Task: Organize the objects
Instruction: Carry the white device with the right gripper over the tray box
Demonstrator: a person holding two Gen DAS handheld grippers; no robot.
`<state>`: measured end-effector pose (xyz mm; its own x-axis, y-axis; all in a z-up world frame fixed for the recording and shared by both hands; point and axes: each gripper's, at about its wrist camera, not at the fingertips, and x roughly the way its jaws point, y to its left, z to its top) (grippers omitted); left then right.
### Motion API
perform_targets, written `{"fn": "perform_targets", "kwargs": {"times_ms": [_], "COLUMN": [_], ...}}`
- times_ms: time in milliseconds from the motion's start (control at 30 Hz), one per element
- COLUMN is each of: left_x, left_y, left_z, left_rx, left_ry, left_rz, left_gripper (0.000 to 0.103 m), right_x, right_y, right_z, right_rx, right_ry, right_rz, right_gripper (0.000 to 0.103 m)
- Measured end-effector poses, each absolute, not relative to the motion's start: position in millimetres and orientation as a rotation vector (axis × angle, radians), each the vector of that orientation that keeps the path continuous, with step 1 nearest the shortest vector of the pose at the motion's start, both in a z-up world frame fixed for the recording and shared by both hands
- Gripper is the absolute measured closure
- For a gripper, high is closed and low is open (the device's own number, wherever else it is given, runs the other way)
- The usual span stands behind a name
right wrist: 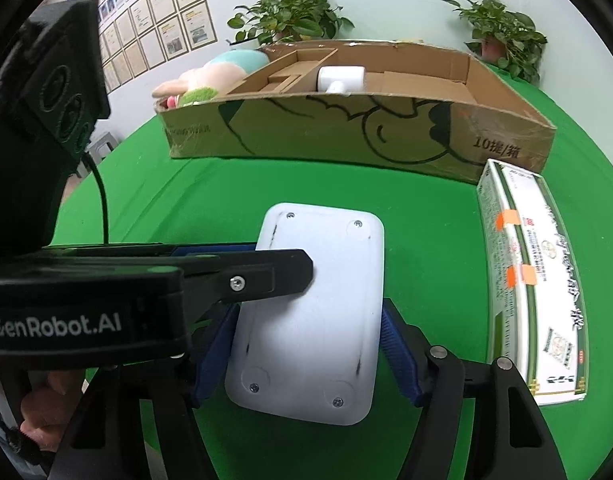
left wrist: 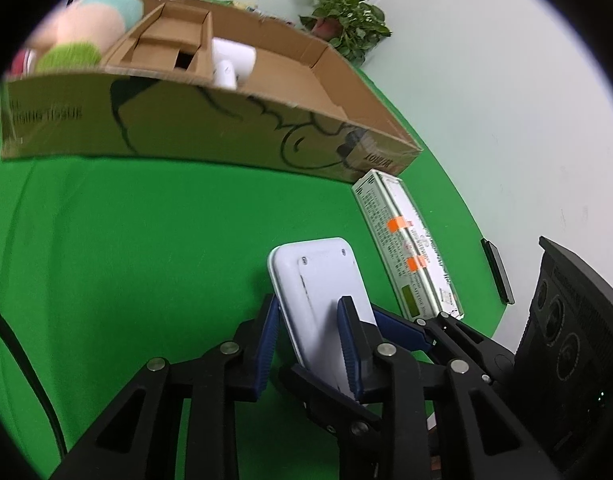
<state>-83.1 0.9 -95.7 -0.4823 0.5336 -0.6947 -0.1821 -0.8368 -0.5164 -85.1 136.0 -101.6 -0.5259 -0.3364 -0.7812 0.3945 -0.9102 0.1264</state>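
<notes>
— What are we holding?
— A flat white device (right wrist: 318, 320) with rounded corners, its back turned up to us: a small screw in each corner, round foot marks, dark scuffs along the edges.
— Where is it?
— Over the green table (right wrist: 186, 208), at 6 o'clock from the carton (right wrist: 346, 132), with a printed box (right wrist: 526, 280) at its 3 o'clock.
— And our tongs?
— Left tongs (left wrist: 308, 308) clenched across its thickness; right tongs (right wrist: 310, 336) clamped on its long sides.

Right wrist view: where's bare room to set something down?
Green cloth between cardboard box and white device, leftward; also the box's bare right end. Crowded: left gripper and right gripper on the device, medicine box right of it.
</notes>
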Motion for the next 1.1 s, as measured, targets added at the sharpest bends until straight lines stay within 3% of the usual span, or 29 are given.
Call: {"fn": "perform_targets", "kwargs": {"times_ms": [1100], "left_x": [-119.4], "left_y": [0.6], "left_z": [41.9], "left_rx": [-0.93], "left_ry": [-0.345], "left_rz": [2.498], "left_gripper": [0.08], "right_x": [-123.8], "right_y": [132.3], "right_z": [40.4], "right_rx": [0.876], "right_ry": [0.03], "right_rz": [-2.618], "right_gripper": [0.039]}}
